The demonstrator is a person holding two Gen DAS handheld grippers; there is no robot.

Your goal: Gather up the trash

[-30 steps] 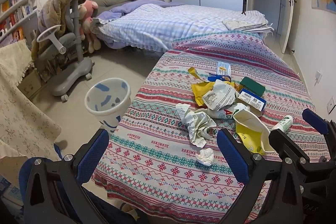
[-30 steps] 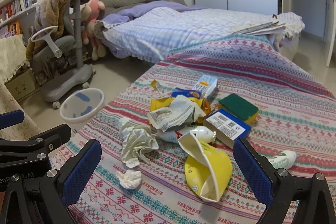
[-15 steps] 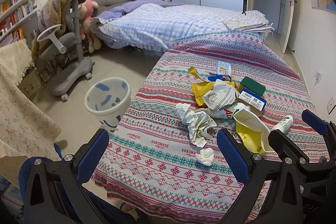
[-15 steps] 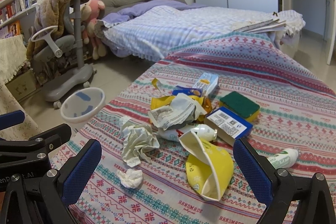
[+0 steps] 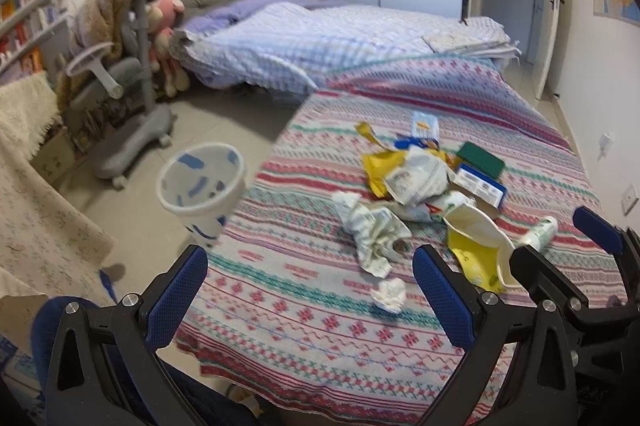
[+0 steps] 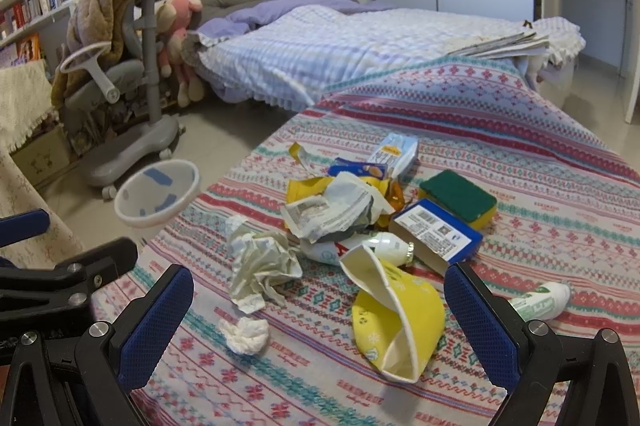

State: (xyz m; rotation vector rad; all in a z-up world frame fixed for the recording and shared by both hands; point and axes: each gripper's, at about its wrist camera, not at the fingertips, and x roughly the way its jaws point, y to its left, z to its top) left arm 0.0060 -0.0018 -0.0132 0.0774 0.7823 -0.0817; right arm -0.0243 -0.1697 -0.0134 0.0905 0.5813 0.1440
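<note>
Nothing is collected yet: left of the trash pile sits the white wastebasket [image 5: 201, 186] on the floor, and both the left claw [image 5: 308, 300] and the right claw [image 6: 318, 326] gape wide and empty just short of the heap. On the patterned bed cover [image 6: 520, 162], the crumpled paper [image 6: 262, 268] lies left of the yellow paper cup [image 6: 394, 322], which I judge the nearest picks, each needing a claw lowered over it and closed. The cover's woven word looks like "HANDMADE", and the labels on the blue box [image 6: 438, 236] are too small to read.

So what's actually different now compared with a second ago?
Very little. Both views shifted slightly and blurred, so the grippers have begun to move. Left gripper and right gripper are open as before, holding nothing. The crumpled paper, yellow paper cup and wastebasket lie where they were.
</note>
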